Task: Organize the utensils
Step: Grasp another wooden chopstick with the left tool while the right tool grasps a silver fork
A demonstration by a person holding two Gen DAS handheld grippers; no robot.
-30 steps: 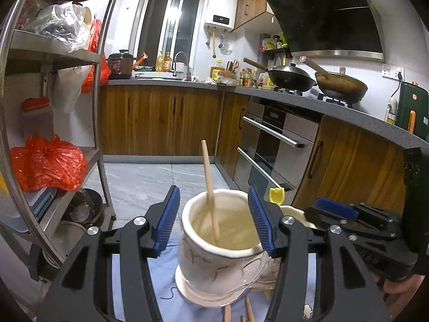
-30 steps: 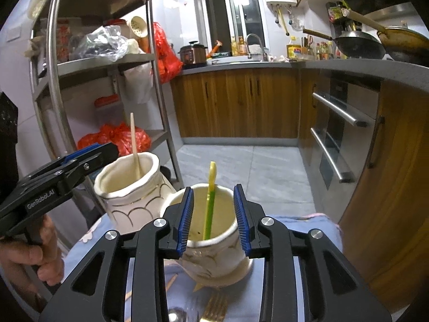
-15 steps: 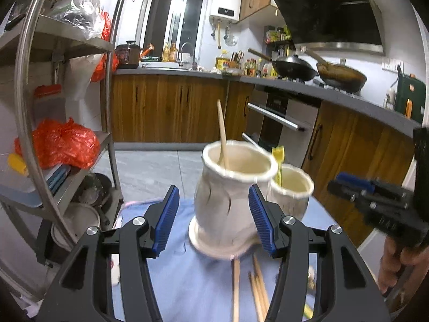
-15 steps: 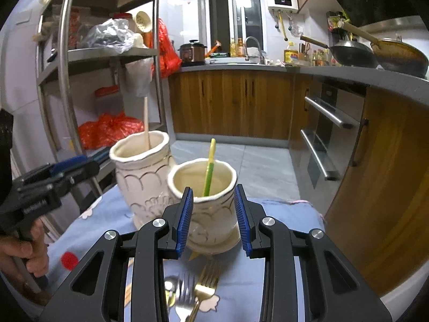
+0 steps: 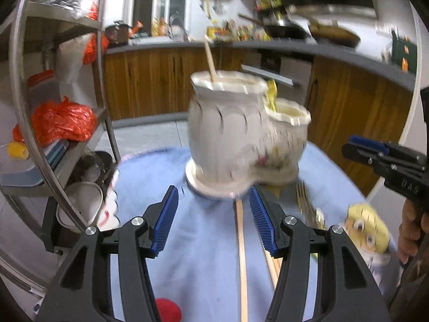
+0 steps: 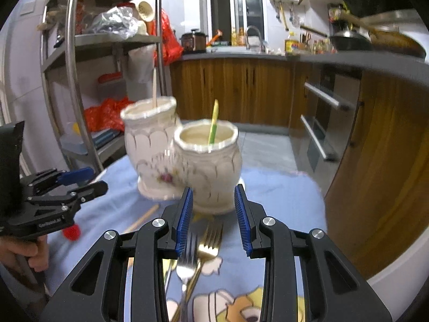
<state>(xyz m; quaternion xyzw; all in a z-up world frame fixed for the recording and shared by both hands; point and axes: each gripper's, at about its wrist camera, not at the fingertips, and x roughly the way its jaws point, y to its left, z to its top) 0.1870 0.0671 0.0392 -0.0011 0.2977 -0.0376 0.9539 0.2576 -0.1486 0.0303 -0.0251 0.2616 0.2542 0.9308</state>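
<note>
forks (image 6: pixel 199 252) lie below the right hand-held gripper (image 6: pixel 213 216) — jaws apart, empty.

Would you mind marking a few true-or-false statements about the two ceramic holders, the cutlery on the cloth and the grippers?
1. The taller holder has a wooden stick in it. True.
2. The shorter holder is empty. False: a yellow-green utensil stands in it.
3. Forks lie on the blue cloth. True.
4. The right gripper is clamped on a fork. False: its jaws are open, holding nothing.
5. The left gripper holds the taller holder. False: it is open, short of it.
</note>
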